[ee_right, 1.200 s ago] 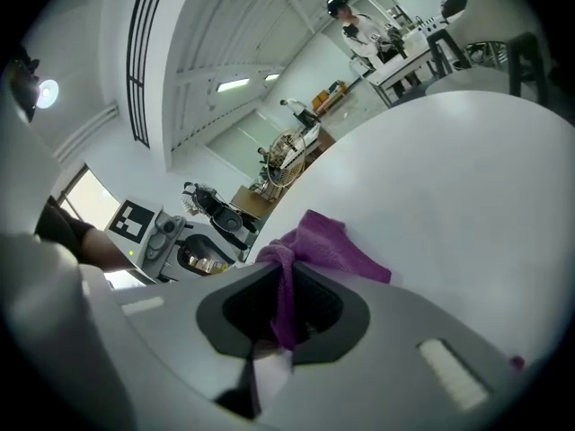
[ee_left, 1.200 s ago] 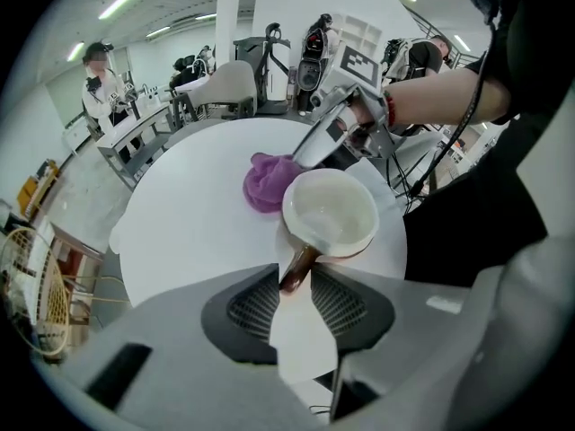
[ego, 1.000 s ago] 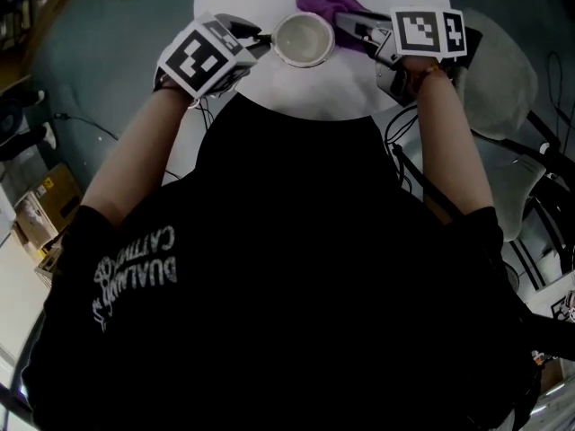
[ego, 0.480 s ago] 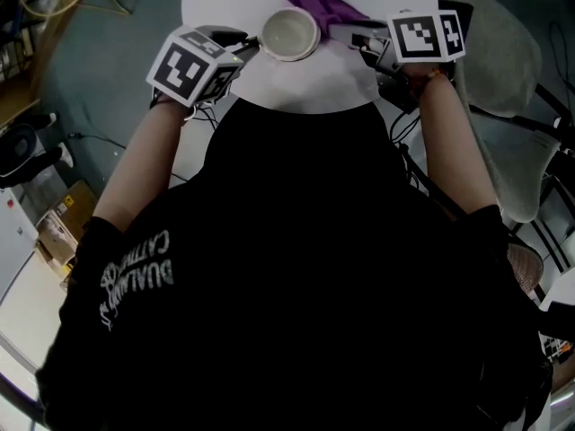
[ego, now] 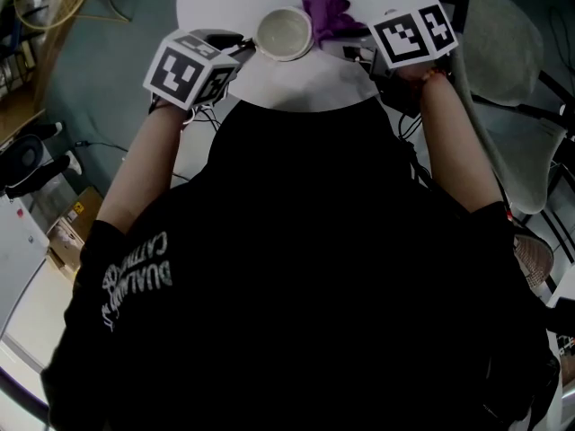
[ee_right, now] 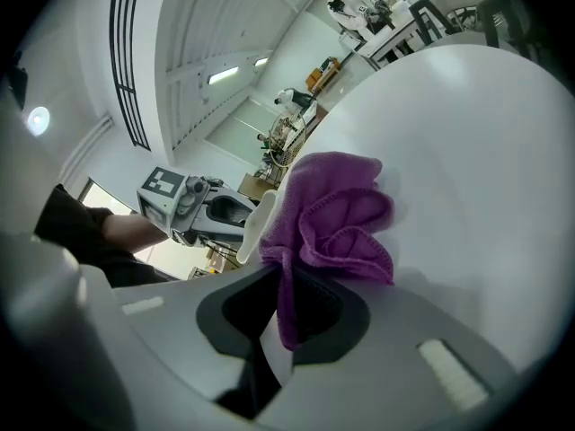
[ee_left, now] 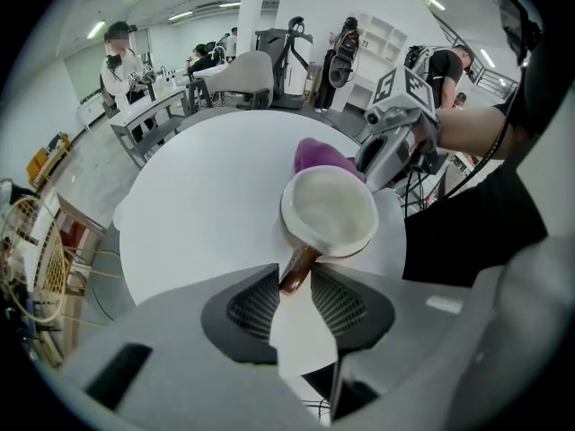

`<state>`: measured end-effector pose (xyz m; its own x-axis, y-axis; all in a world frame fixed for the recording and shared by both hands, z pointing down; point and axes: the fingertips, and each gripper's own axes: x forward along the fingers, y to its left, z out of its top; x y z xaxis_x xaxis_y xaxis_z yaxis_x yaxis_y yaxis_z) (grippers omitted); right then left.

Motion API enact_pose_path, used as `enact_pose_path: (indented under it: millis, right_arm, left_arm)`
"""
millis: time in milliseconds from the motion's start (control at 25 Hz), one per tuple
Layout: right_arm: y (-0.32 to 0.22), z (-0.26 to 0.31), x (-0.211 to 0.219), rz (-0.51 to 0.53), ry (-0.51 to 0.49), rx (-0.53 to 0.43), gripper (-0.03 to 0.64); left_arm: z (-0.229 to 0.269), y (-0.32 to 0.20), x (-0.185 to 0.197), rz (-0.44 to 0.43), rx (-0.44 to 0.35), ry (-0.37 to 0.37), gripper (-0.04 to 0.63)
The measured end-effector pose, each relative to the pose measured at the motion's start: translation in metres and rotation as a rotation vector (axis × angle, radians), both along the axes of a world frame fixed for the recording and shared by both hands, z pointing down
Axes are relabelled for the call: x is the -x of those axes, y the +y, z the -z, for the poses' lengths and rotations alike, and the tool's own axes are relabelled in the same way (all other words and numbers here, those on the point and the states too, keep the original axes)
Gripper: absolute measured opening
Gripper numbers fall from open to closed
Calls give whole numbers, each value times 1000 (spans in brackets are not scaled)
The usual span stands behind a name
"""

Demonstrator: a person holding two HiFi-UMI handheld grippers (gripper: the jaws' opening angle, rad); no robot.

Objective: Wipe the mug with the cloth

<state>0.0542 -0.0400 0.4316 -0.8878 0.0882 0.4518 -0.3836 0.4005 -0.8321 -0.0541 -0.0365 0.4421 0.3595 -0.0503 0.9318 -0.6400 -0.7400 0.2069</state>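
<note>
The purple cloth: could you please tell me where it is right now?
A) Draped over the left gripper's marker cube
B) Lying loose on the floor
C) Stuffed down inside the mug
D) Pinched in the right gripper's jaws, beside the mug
D: the right gripper view shows the cloth clamped between the jaws of the right gripper, next to the mug.

Over the round white bench [ego: 305,83] a white mug [ego: 284,32] shows mouth up, with a purple cloth [ego: 325,9] bunched just beside it. The left tool [ego: 241,48] meets the mug's side; the right tool [ego: 355,47] reaches the cloth.
</note>
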Motion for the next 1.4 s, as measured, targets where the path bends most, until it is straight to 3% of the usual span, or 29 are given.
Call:
enact_pose_path:
  millis: [280,480,720,880,1080,1400]
  right_arm:
    - [16,-1,2,67,8,36,34]
    - [26,-1,6,103,32,9,34]
    - [25,-2,8,24,38,30,35]
    - [27,-7,6,-13,70,30,35]
    - [24,-6,12,-111,76,43,35]
    - [26,-7,24,-292,117,60,34]
  left_arm:
    - [0,2,-1,-4,19,0,110]
    - [1,1,-4,7,24,18,110]
    - [0,3,-6,16,50,4,106]
    - [-1,7,-13,-36,50,-13,98]
    - [4,18,-26,-167,61,41,60]
    - [4,19,-22,-240,146,102,60]
